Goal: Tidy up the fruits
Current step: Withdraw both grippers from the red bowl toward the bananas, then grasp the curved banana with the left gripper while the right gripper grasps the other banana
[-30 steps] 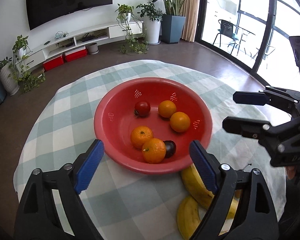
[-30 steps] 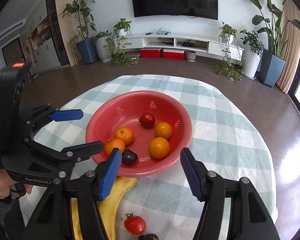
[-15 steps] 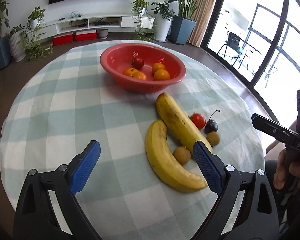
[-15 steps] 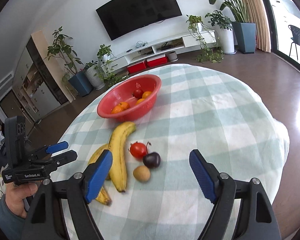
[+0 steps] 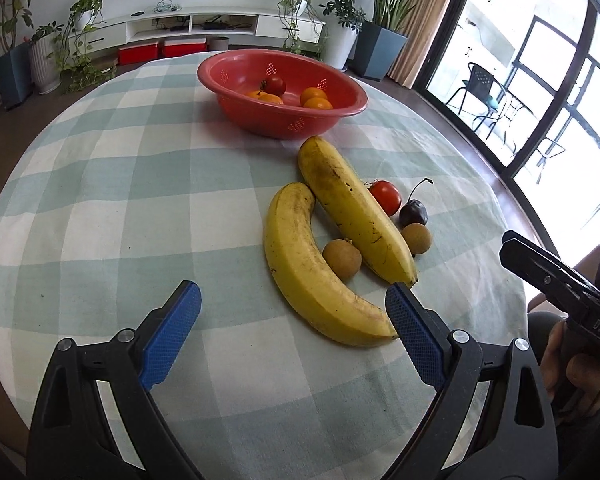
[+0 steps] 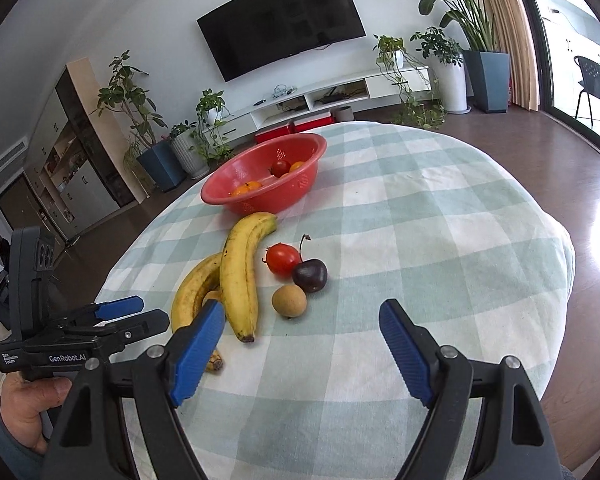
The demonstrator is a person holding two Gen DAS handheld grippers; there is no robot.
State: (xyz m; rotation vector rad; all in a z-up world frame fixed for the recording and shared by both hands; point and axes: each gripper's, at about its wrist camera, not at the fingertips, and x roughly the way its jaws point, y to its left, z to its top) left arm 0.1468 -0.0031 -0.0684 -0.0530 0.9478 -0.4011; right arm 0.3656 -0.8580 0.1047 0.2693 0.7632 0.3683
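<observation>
A red bowl (image 5: 236, 68) (image 6: 300, 148) at the table's far side holds several oranges (image 5: 314, 94) and a tomato (image 5: 275, 85). In front of it lie two bananas (image 5: 304, 264) (image 5: 352, 204) (image 6: 240, 272), a tomato (image 5: 386, 197) (image 6: 282, 258), a dark cherry (image 5: 413, 213) (image 6: 310, 275) and two brown longans (image 5: 342, 259) (image 5: 416, 238) (image 6: 289, 300). My left gripper (image 5: 292, 316) is open and empty, low over the cloth near the nearer banana's end. My right gripper (image 6: 302, 328) is open and empty, just short of the longan.
The round table has a green-and-white checked cloth (image 5: 120, 200) (image 6: 440, 240). The right gripper's body (image 5: 560, 280) shows at the right edge of the left wrist view; the left gripper's body (image 6: 80, 328) shows at the left of the right wrist view.
Both grippers have pulled back from over the bowl toward the near side of the table and lowered. The loose fruit is now in front of them. Both stay open.
</observation>
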